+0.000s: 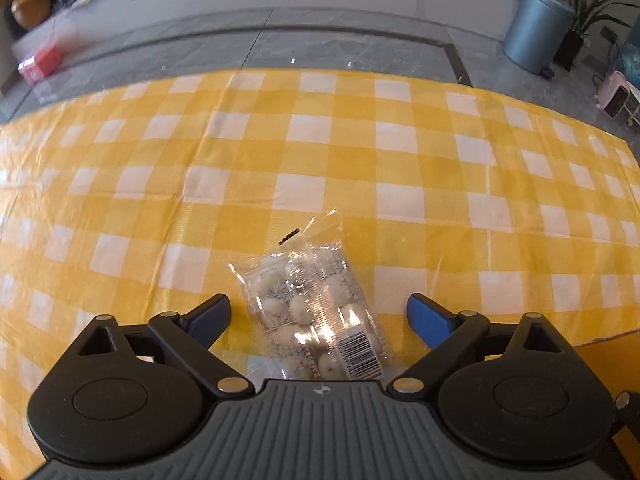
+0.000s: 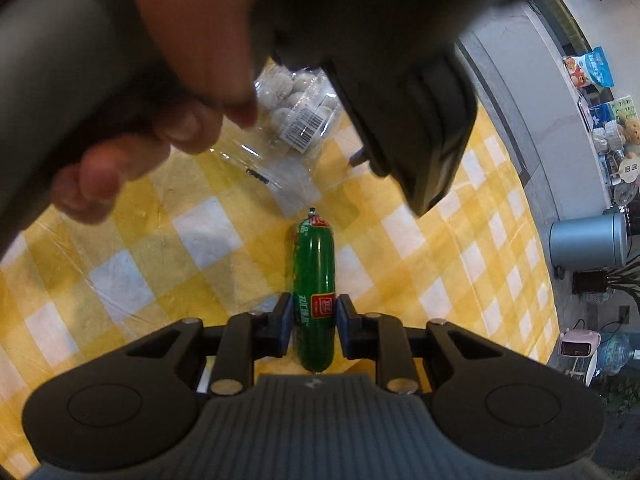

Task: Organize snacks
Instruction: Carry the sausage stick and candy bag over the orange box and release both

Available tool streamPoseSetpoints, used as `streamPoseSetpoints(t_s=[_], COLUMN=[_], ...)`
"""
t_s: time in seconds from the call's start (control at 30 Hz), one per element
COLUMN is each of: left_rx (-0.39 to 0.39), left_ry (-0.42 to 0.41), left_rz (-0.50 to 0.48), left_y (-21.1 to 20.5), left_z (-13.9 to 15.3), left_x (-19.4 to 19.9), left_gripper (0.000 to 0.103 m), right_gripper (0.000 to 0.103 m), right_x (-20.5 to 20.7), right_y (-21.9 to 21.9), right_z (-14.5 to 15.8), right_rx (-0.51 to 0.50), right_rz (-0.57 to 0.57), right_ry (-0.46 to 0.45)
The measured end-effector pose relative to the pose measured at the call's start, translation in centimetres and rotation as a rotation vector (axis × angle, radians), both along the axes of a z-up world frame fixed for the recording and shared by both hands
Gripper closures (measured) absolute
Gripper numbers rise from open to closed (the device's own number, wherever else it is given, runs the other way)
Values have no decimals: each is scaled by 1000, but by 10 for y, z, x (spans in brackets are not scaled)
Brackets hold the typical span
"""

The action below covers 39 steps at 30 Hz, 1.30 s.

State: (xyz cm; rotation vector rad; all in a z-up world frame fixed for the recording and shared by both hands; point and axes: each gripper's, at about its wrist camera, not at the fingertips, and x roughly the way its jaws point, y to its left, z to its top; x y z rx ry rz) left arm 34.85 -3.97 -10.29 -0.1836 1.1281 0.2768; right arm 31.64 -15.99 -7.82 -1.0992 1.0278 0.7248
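Covering the whole work surface, a yellow-and-white checked tablecloth (image 1: 320, 152) lies under everything, and past its far edge a grey-blue bin (image 1: 536, 28) stands on the grey floor. Over the cloth the left gripper (image 1: 319, 314) hovers with its blue-padded fingers (image 1: 428, 322) spread wide, holding nothing; a clear bag of pale round snacks (image 1: 316, 312) lies flat between them, touching neither pad, its barcode label toward the camera. From the right wrist view, the person's hand (image 2: 168, 92) on that left tool fills the upper frame above the same bag. The right gripper (image 2: 311, 322) is clamped on a green sausage stick (image 2: 314, 280) with a red label, which points forward toward the bag's sealed end
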Motion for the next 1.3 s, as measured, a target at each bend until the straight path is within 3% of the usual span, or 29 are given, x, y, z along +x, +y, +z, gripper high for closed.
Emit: streamPoseSetpoints(t_s=[0.07,0.1,0.2,0.43,0.57,0.73,0.87,1.0,1.07,1.17,1.3], left_rx=[9,8,-24,-26,-41,-98,-159,-245,-307,-409,-436], left_ry=[-10,-15,-7,-64,-142,-290,-374,-429,-420,-355,-286], left_rz=[-4,-1,23,-55,-76,-120,-231,-361,-426,-509,-569], left_y=[0,2,11,12,15,17,-8,-52,-73,-100,-124], left_z=[4,6,9,28,57,111,152,177,178,164,141], left_x=[-4,-5,-8,-33,-58,-93,-113,-125,-126,-120,-108], left_gripper=[22,28,31,33,33,34,34,34,34,34,34], right_gripper=[82,82,82,83,83,83,83,83,83,83,83], right_x=[2,1,-1,-9,-10,-30,-60,-89,-97,-95,-97], right_y=[-1,-1,0,1,-14,-66,-133,-199,-230,-270,-294], right_z=[-1,-1,-1,4,31,99,146,173,171,151,120], right_rx=[-1,-3,-6,-1,143,451,655,726,737,763,783], right_rz=[1,4,-1,-6,-85,-225,-364,-507,-586,-726,-819], right_ry=[-3,-6,-11,-39,-29,43,12,-62,-89,-58,9])
